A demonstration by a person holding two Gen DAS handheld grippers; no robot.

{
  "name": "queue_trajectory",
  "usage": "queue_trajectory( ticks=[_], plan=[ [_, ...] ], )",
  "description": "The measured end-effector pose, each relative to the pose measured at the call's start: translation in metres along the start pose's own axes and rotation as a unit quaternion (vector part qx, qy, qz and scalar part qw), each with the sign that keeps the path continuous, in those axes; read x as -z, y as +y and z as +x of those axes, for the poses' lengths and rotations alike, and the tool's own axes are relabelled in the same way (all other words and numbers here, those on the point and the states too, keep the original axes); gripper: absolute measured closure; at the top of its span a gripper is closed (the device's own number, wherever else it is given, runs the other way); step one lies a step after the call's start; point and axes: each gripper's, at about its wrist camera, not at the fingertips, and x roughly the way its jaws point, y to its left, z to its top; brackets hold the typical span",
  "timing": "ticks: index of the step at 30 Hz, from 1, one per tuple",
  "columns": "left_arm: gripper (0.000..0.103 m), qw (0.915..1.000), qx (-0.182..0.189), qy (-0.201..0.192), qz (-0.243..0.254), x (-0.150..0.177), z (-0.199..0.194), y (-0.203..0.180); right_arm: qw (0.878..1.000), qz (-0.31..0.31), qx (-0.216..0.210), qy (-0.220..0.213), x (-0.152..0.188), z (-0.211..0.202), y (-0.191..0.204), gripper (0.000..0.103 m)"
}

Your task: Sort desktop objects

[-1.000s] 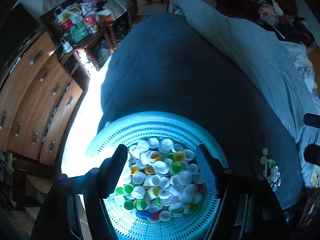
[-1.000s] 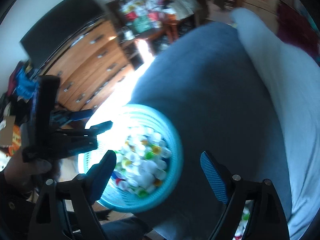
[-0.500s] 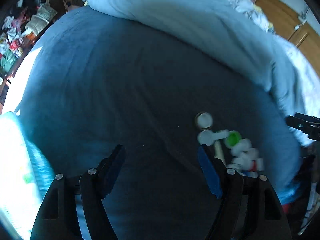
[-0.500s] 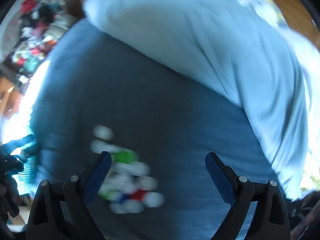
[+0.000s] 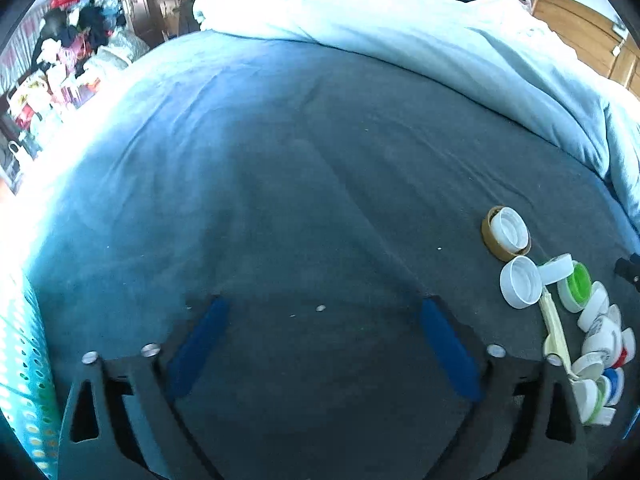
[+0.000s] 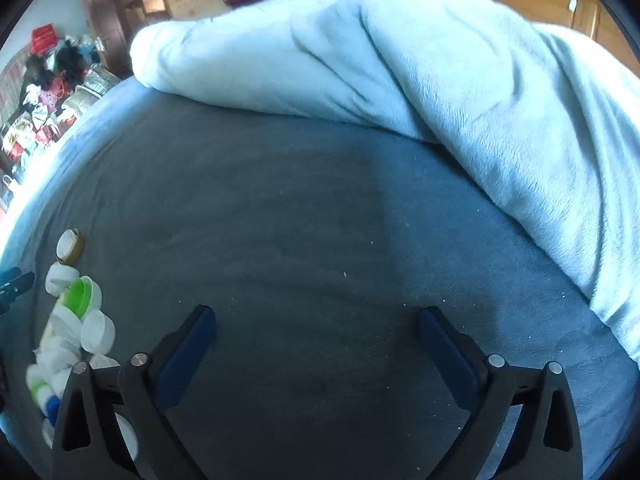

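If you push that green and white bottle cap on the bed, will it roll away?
Probably not far. The green and white cap lies tilted among other caps, which would likely block it. The soft dark bed cover should slow it too. It looks like small hollow plastic, so it is probably light and may tip or skid when nudged.

Caps (image 5: 516, 282) and blanket (image 5: 440, 40) on bed (image 5: 280, 160)

Left gripper (image 5: 322, 322): black plastic frame w/ triangular cut-outs, two fingers (image 5: 448, 354) faced w/ blue pads, round silver screws at 8 and 4 o'clock. Right gripper (image 6: 316, 330): same build, black arms, blue-padded fingers (image 6: 184, 360), silver screw heads at 7 and 4 o'clock.
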Motion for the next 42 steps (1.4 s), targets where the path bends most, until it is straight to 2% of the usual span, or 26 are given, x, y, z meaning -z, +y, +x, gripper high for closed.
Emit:
queue_trajectory(
  ticks=[4,7,42],
  plan=[
    [0.002,0.9996,-0.023,-0.001,0.013,0.004,0.003,-0.009,1.000,-0.008,0.018,-0.005,0.005,-0.003,0.006,0.000],
    [0.002,0.9998,-0.019,0.000,0.009,0.001,0.003,-0.006,0.999,-0.030,0.030,-0.005,0.007,-0.004,0.014,0.000],
    [0.001,0.9998,-0.015,-0.007,0.010,0.018,0.002,-0.011,0.999,-0.028,0.030,-0.002,0.004,0.001,0.019,0.000]
  ],
)
